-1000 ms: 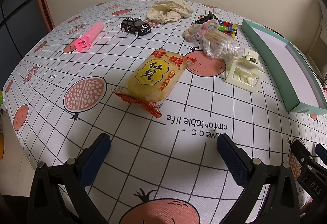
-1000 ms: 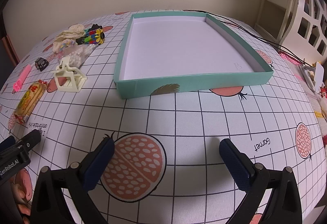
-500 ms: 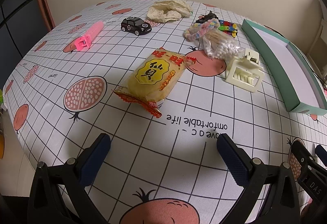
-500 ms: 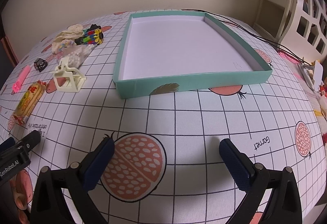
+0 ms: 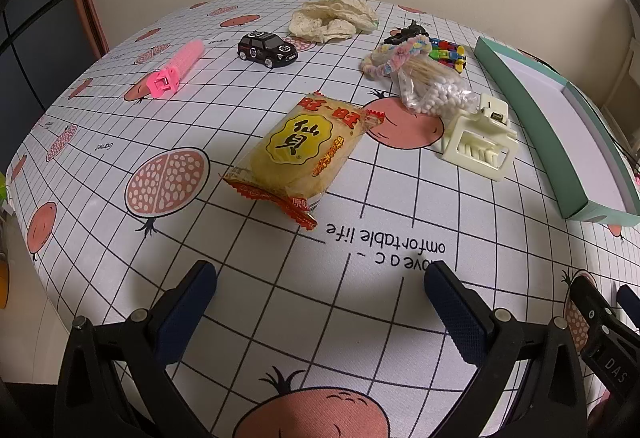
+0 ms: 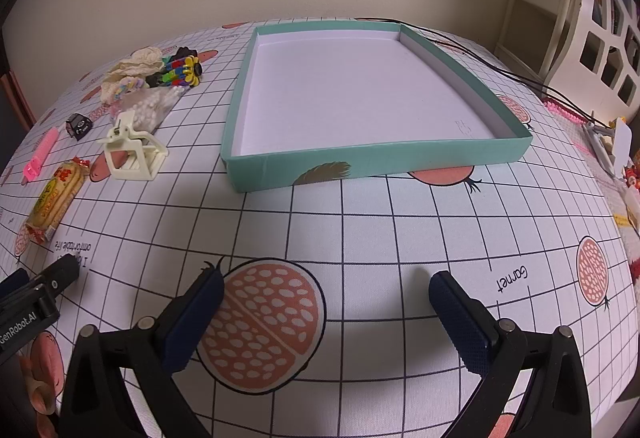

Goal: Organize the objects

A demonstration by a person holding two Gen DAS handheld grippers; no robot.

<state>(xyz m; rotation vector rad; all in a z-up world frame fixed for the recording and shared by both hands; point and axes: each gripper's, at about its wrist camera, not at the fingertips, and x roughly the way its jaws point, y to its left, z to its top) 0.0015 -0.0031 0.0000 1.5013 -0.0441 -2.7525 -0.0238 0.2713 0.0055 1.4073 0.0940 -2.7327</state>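
Presently: loose items on worktop (image 5: pixel 400 318), teal tray (image 6: pixel 360 168) empty, sorting not yet begun.

Left tongs (image 5: pixel 320 302) and right tongs (image 6: pixel 326 304): both spread wide, holding nothing, low over the worktop's near edge. Stock left of the tray: snack packet (image 5: pixel 304 154), nearest the left tongs; cream hair claw (image 5: pixel 478 146); bag of cotton swabs (image 5: pixel 432 94); pastel scrunchie (image 5: pixel 394 58); coloured clips (image 5: pixel 446 50); black toy car (image 5: pixel 266 48); pink clip (image 5: pixel 176 72); lace cloth (image 5: pixel 332 18). Likely next move: left tongs forward to straddle the packet across its narrow width, close, then carry right into the tray.
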